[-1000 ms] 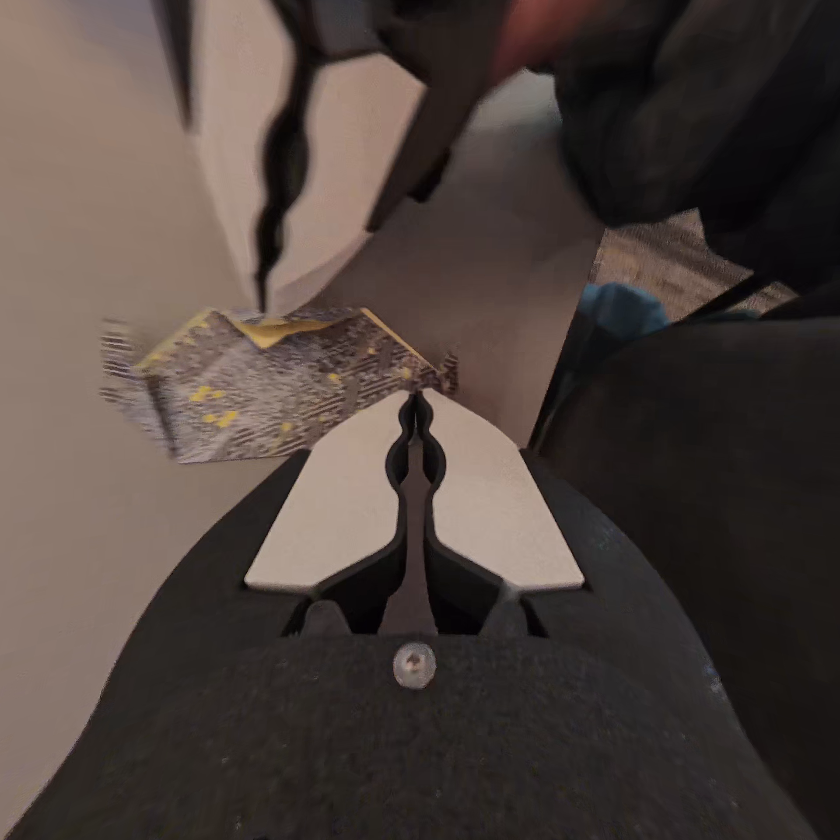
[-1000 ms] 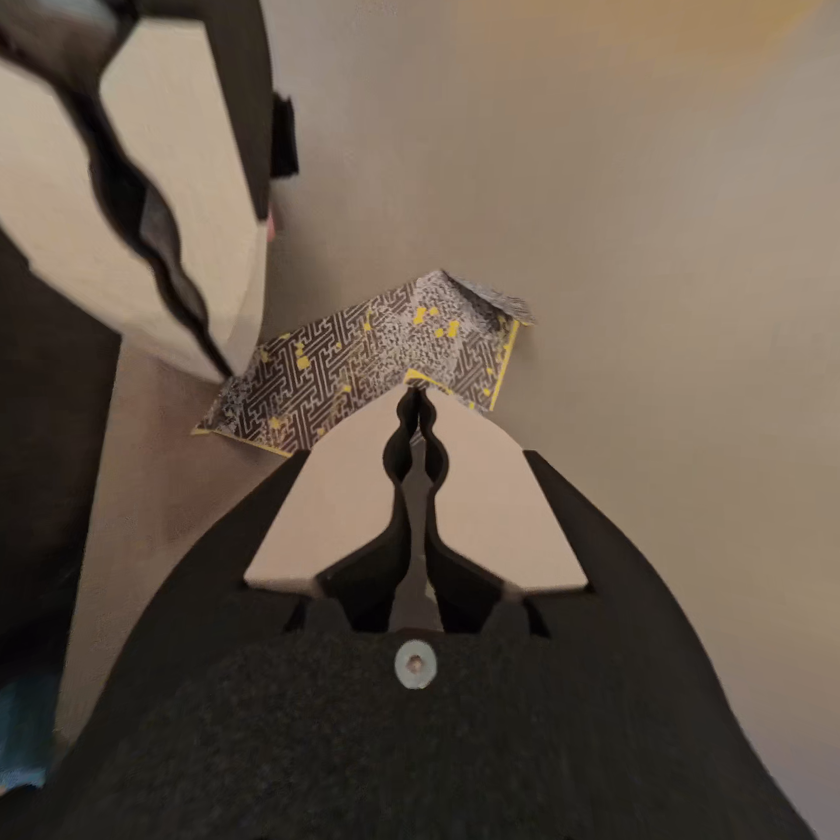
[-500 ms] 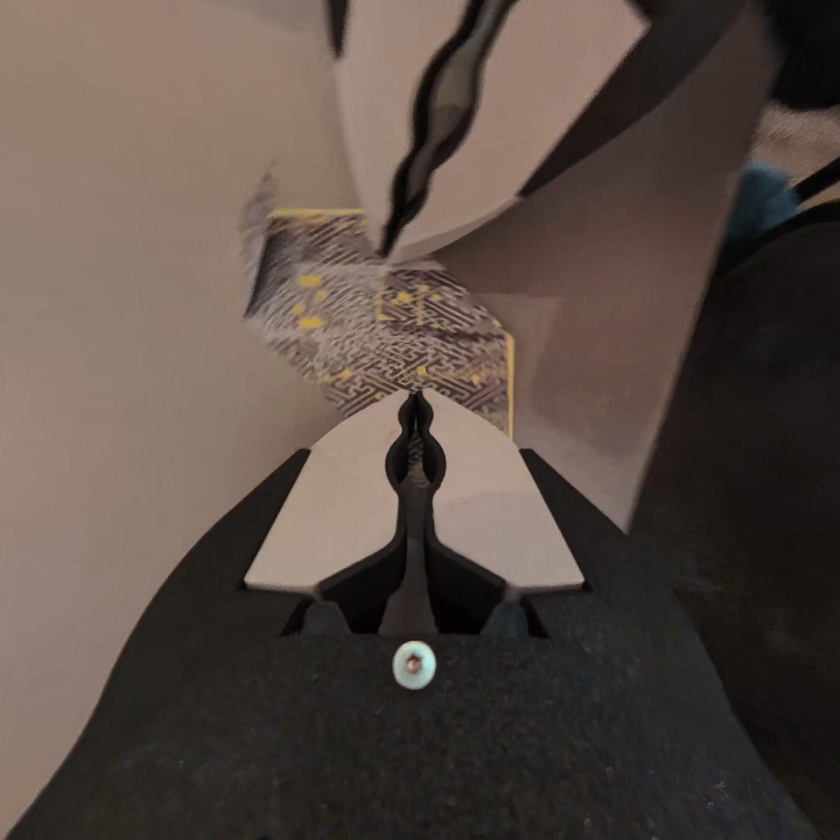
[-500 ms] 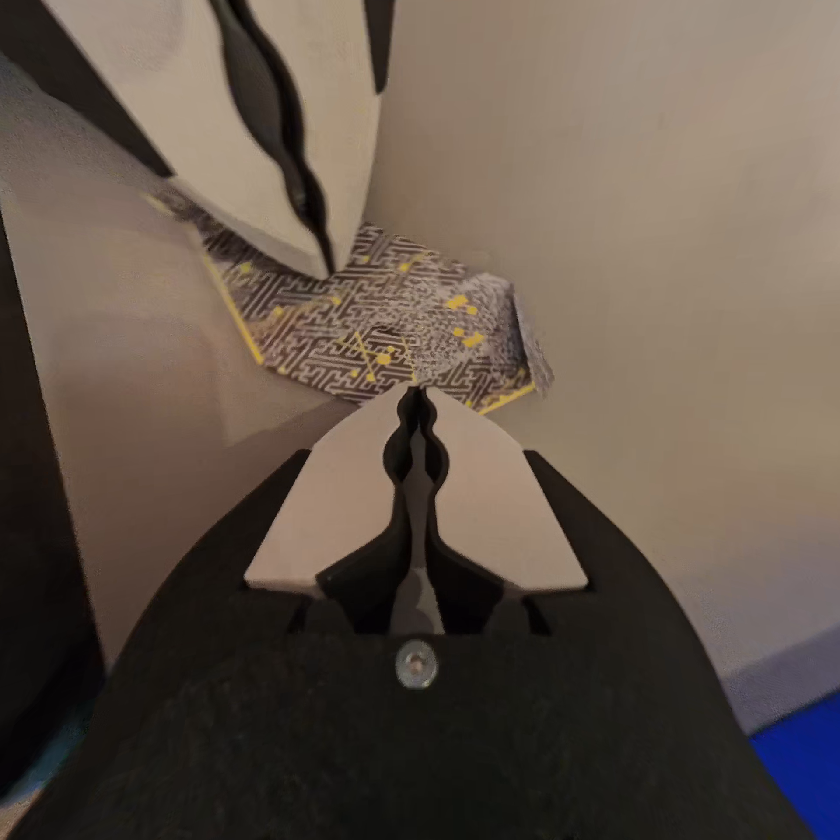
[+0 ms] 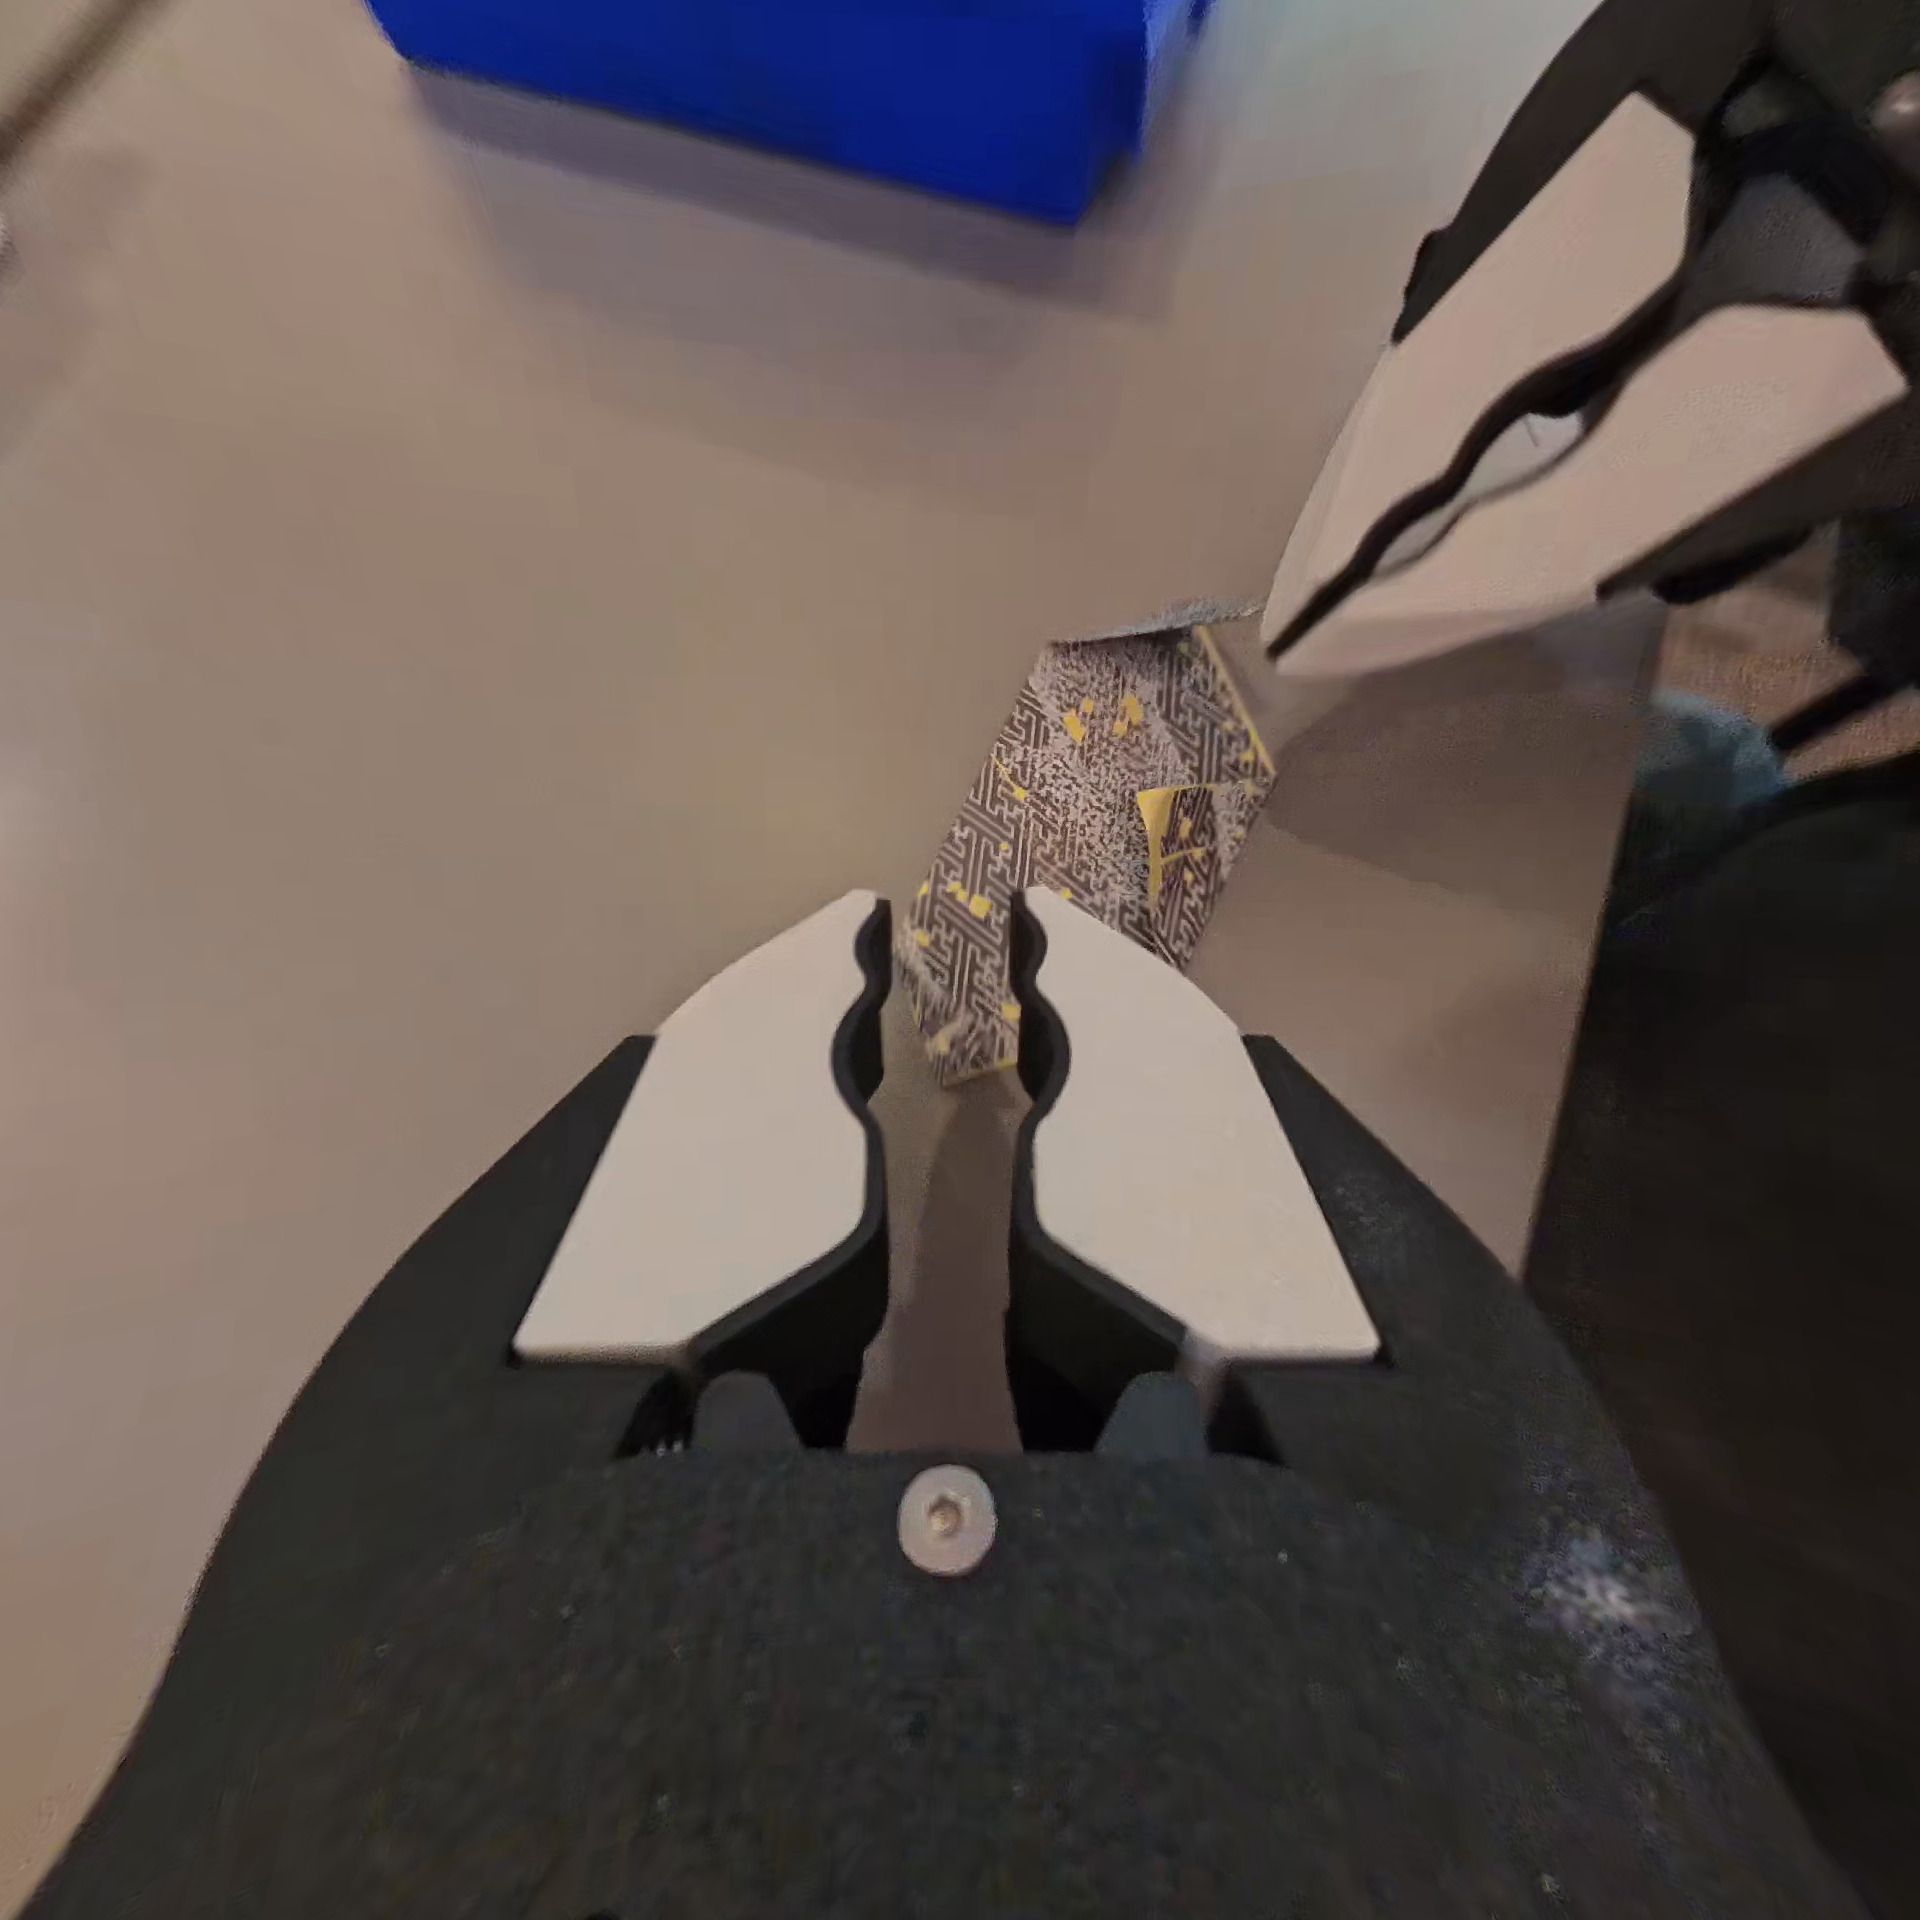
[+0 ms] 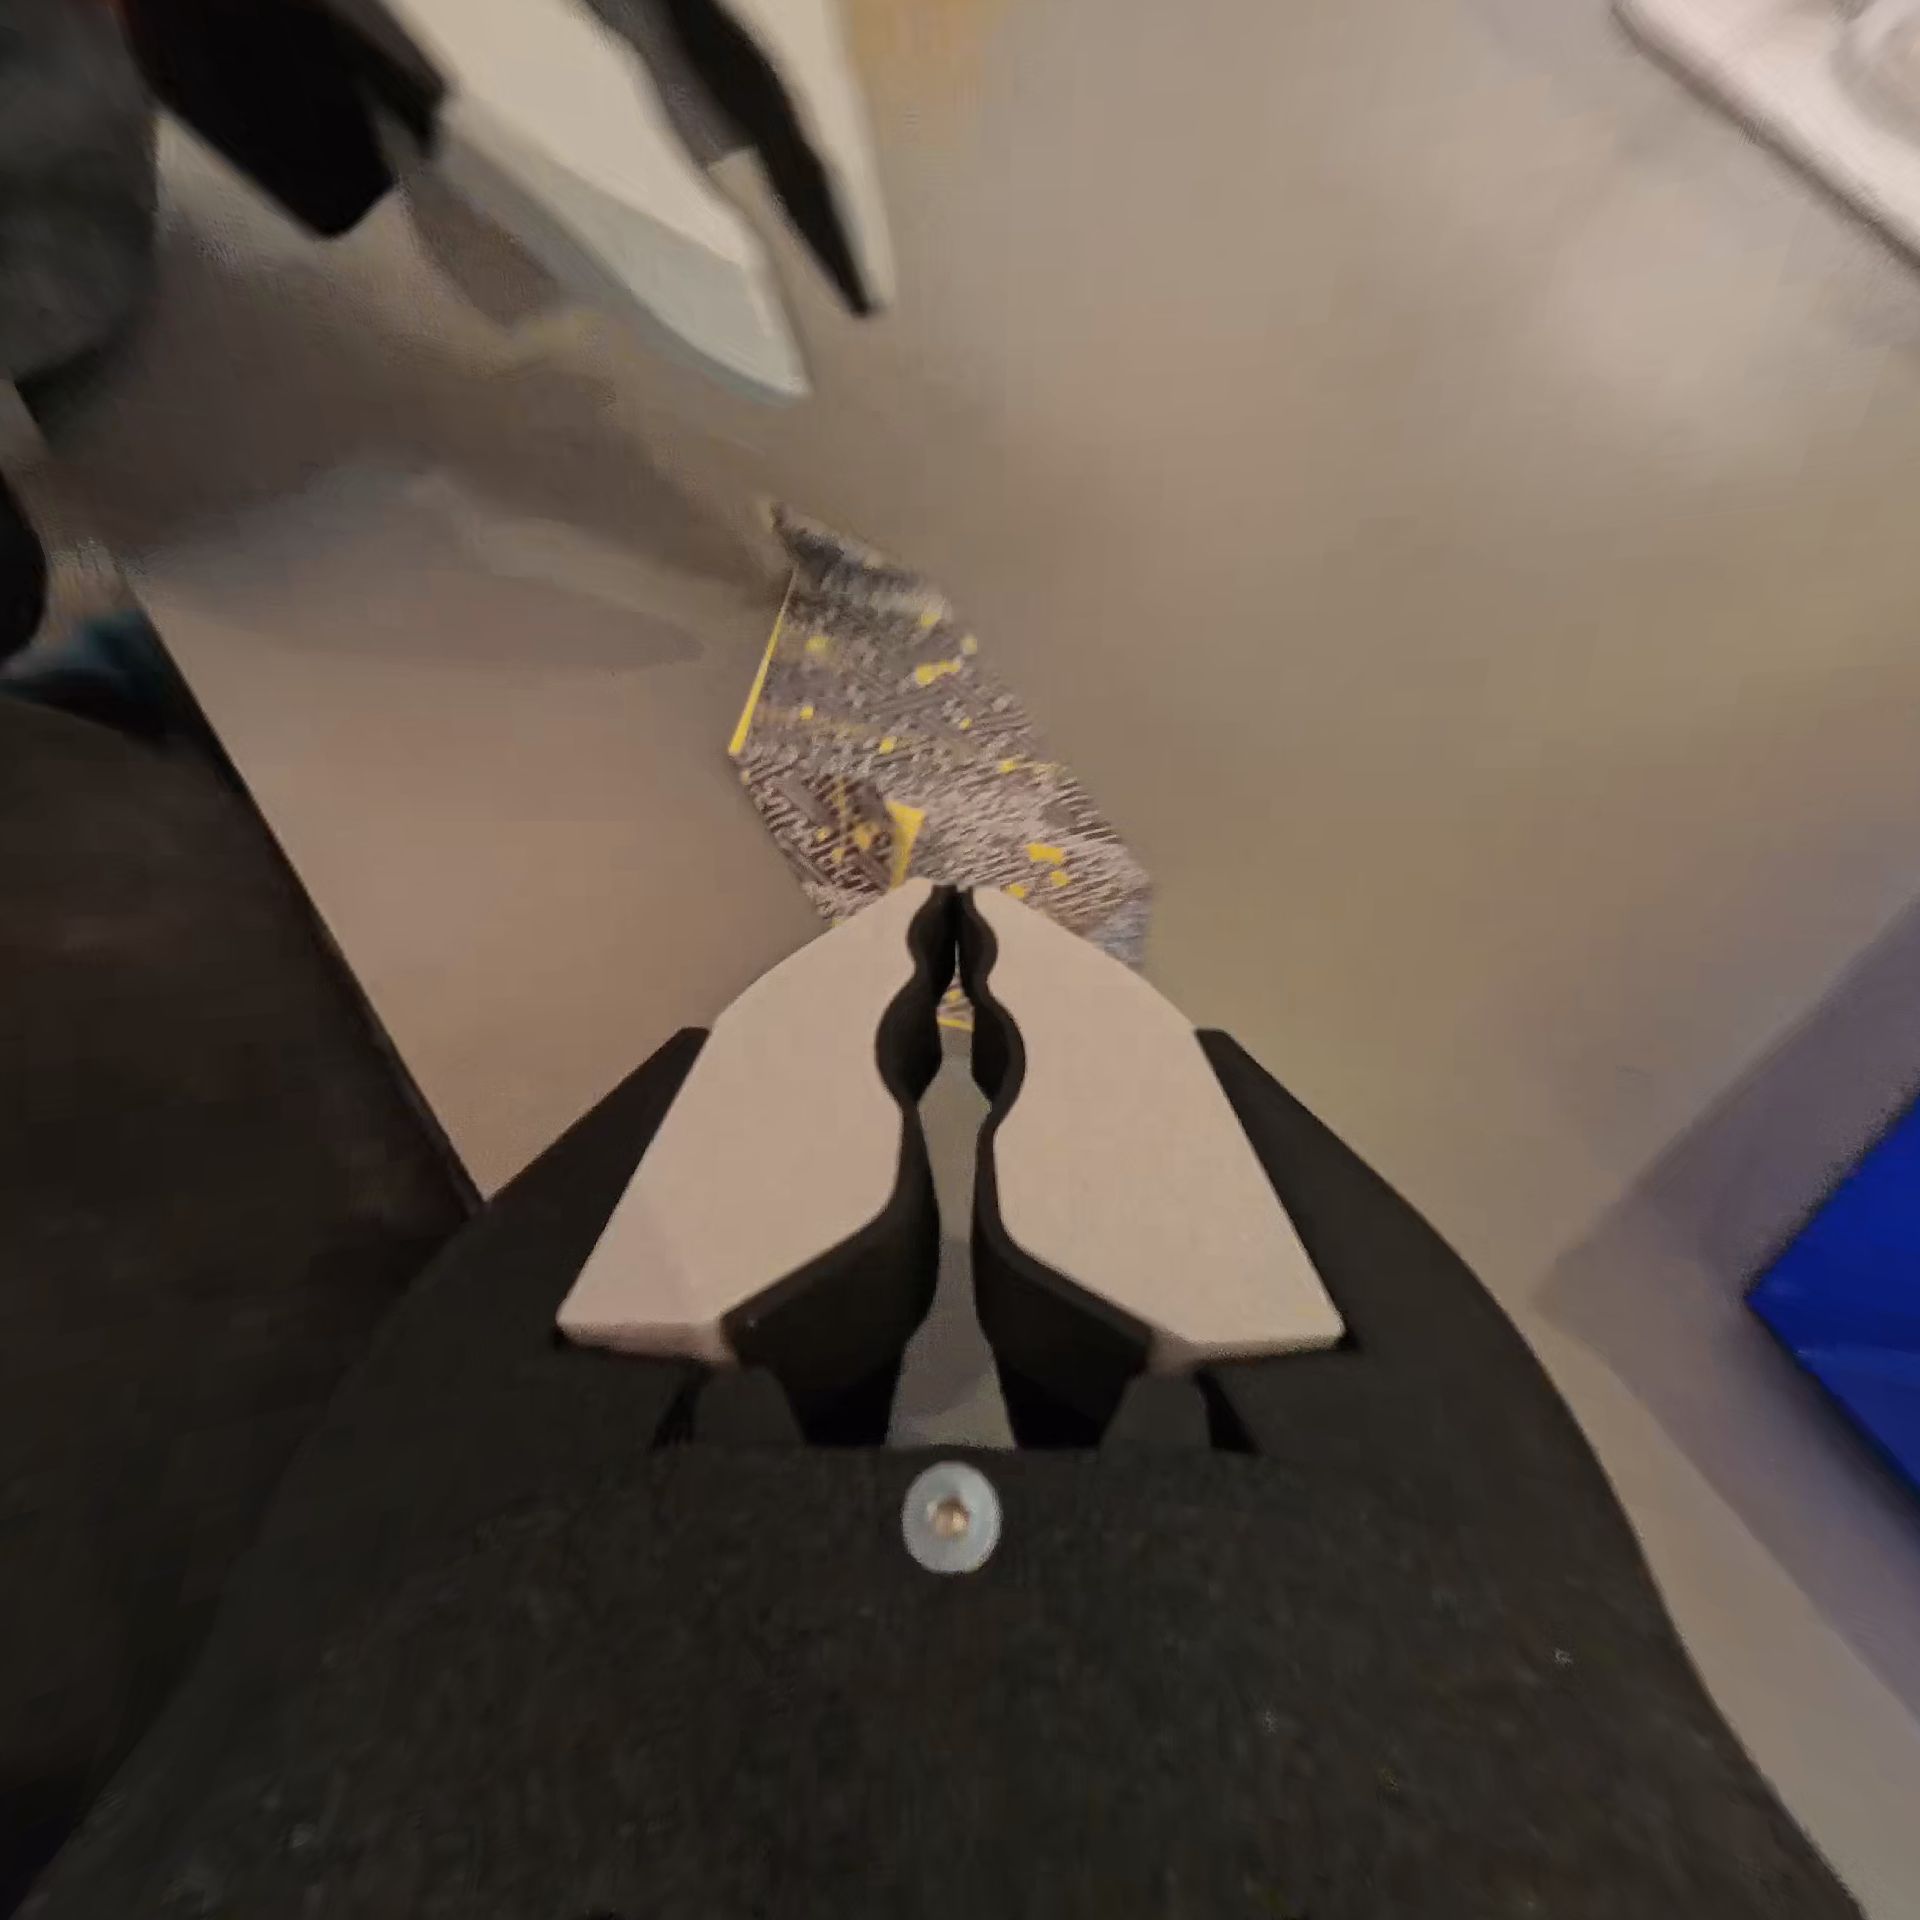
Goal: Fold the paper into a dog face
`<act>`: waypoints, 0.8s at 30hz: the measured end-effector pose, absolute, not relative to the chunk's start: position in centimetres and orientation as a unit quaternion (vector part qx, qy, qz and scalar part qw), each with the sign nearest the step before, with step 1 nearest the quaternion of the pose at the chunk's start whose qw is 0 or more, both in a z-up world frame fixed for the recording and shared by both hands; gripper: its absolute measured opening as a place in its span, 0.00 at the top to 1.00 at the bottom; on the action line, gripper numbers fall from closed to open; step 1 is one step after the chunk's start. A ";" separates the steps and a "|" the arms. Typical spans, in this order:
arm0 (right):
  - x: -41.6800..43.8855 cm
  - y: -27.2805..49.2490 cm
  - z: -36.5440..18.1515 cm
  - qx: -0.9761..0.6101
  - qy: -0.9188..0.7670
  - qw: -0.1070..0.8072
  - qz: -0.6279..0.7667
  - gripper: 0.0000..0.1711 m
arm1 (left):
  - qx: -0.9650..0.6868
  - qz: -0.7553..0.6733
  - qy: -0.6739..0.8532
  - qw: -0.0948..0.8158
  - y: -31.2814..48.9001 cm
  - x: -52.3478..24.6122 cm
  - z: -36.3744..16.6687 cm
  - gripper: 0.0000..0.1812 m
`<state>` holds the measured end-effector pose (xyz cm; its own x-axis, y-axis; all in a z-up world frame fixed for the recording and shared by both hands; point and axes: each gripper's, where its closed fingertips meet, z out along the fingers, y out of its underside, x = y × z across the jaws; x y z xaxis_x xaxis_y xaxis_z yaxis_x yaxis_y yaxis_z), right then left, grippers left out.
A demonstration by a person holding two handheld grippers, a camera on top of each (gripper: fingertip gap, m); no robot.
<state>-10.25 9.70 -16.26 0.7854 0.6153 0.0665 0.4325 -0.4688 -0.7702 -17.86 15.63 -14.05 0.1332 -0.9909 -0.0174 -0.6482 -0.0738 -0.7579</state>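
No brand, label or writing can be read anywhere in either view. Nearest in the left wrist view, the left gripper (image 5: 951,914) has its jaws parted by a narrow gap, and the near corner of the folded paper (image 5: 1101,800) shows through that gap; whether the fingers touch it cannot be told. The paper is a folded piece printed with a grey-black maze pattern and yellow flecks and edges, lying on the plain beige tabletop (image 5: 468,623) close to the table's near edge. In the right wrist view, the right gripper (image 6: 954,904) has its tips closed together just at the paper's (image 6: 914,748) near end, and whether it pinches any of the sheet cannot be told from this blurred view. Beyond the paper each view shows the other gripper held above the table, the right gripper's tips just beside the paper's far end. Farther back a bright blue box-like object (image 5: 831,94) rests on the tabletop. Dark clothing of the person (image 6: 156,1039) fills the side beyond the table edge.
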 end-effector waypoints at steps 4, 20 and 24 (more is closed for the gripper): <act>-8.1 9.3 -15.4 -0.846 -0.242 0.453 0.142 0.95 | -0.719 -0.292 0.499 0.386 14.6 -20.8 -13.1 0.88; -8.8 6.1 -18.1 -0.869 -0.224 0.429 0.102 0.86 | -0.795 -0.231 0.411 0.383 11.5 -21.8 -18.2 0.83; -8.5 6.2 -18.1 -0.867 -0.223 0.435 0.096 0.86 | -0.796 -0.222 0.412 0.384 11.9 -21.9 -18.3 0.83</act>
